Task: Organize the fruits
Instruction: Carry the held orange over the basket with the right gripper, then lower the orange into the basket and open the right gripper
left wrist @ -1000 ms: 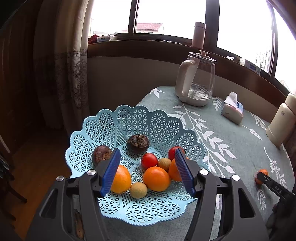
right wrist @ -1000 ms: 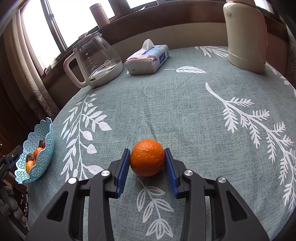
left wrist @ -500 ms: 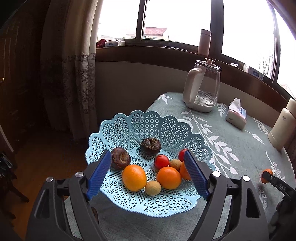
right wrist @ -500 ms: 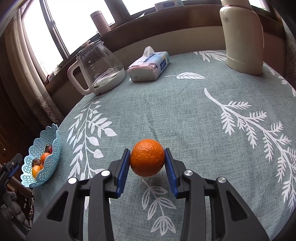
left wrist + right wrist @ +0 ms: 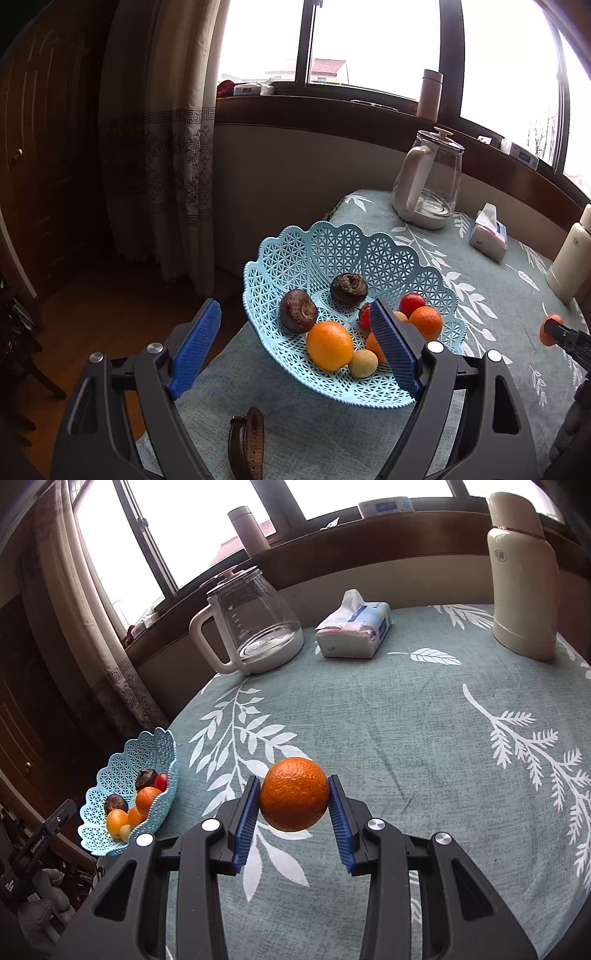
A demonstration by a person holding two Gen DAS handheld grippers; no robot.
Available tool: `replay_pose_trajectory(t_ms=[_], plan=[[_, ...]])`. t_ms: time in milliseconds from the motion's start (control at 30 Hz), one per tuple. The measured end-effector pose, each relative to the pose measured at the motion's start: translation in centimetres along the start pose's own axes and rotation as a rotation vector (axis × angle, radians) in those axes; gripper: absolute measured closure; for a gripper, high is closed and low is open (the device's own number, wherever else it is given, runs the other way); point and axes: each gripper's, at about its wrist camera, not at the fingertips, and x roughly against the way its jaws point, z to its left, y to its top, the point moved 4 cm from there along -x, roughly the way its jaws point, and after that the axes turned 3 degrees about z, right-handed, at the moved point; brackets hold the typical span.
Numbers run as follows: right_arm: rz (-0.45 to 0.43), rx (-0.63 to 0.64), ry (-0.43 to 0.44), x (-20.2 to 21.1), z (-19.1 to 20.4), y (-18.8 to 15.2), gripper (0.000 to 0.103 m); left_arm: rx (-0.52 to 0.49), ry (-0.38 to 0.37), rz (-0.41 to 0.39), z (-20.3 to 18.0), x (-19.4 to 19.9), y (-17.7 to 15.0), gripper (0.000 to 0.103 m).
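Right gripper [image 5: 294,818] clamped on an orange [image 5: 294,794], blue pads pressed against both sides, fruit held clear of the tablecloth [image 5: 406,738] in the middle of the frame. Left gripper [image 5: 295,347] spread wide with nothing in it, hanging at the lower part of its frame in front of the blue basket [image 5: 332,243]. Basket sat at the lower left of the right wrist frame, right at the table's edge, well apart from the held orange.

Best bet for the carry, imo: kept low and level over the cloth, came in over the basket's rim, aimed for the bare lattice at the back instead of the pile of oranges and red fruit up front. Released only once low inside, since round fruit rolls and that basket looked awfully close to the edge. Left gripper probably better kept out of the drop path.

Writing: black mount at the far lower left of the right wrist frame showed white lettering, too small to make out. Thermos [image 5: 522,576] at upper right carried a small logo, unreadable. Tissue pack [image 5: 352,631] print too blurry also
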Motion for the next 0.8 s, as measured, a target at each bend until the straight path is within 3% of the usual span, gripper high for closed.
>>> replay_pose_trajectory(t_ms=[267, 800], plan=[[0.015, 0.084, 0.080, -0.6, 6.7, 0.2, 0.065, 0.002, 0.000, 0.013, 1.9, 0.1, -0.7, 0.019], [0.141, 0.251, 0.206, -6.0, 18.6, -2.1, 0.065, 0.032, -0.026, 0.012, 3.2, 0.7, -0.4, 0.018]])
